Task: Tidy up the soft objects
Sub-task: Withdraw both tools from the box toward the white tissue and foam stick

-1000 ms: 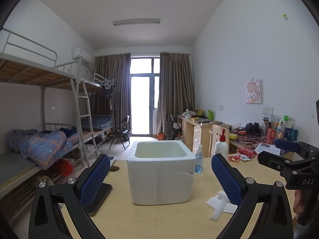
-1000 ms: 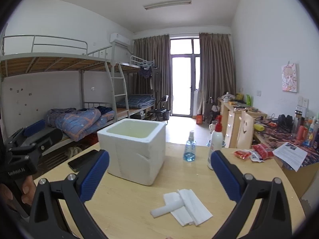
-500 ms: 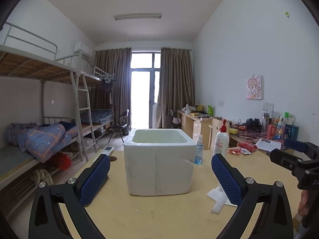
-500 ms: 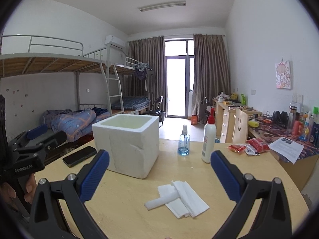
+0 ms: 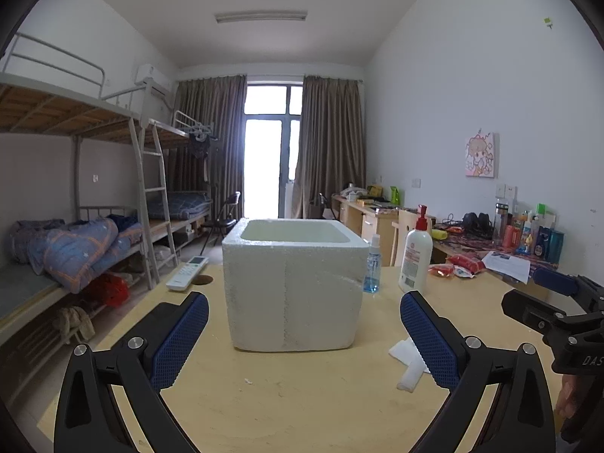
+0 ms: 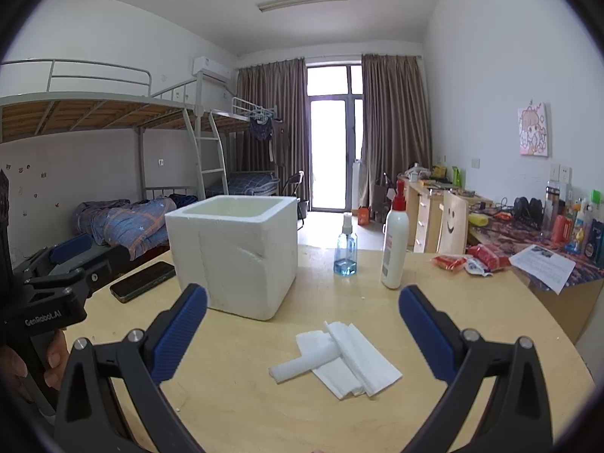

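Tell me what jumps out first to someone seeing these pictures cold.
The white foam box stands open-topped in the middle of the round wooden table, dominating both views. In front of it to the right lie white folded tissues with a small white roll resting on them, between the open right claw. Behind stand a blue spray bottle and a taller white pump bottle.

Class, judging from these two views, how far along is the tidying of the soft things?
Nothing looks done: the folded tissues and white roll lie on the table beside the foam box. In hand: nothing; the left gripper and right gripper are open, empty. Everything remains.
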The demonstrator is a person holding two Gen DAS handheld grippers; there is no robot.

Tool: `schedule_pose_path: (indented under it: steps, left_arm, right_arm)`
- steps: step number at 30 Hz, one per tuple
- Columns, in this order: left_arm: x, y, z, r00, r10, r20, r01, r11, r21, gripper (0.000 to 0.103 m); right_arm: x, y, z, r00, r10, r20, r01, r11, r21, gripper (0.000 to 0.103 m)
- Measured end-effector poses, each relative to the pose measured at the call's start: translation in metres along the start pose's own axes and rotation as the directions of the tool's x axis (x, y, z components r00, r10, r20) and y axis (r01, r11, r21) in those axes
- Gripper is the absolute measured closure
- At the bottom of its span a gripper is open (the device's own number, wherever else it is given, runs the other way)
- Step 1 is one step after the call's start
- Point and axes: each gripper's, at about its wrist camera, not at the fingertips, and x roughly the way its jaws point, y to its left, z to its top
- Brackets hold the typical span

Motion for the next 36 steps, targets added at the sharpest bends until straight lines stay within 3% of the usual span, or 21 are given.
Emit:
schedule_pose_path:
  steps: [10,36]
  left_arm:
    - [0.012,-0.007,-0.002,0.999,-0.011,-0.036,0.011,1.000,0.009,0.001]
    - [0.050,-0.056,-0.011,0.982,-0.118,-0.147,0.131,0.988,0.081,0.001]
  right_arm:
    - [0.015,-0.010,-0.010,0.999,-0.005,-0.047,0.006,1.000,0.015,0.000]
    - [0.018,-0.072,-0.024,0.993,-0.069,-0.093,0.078,0.992,0.102,0.000]
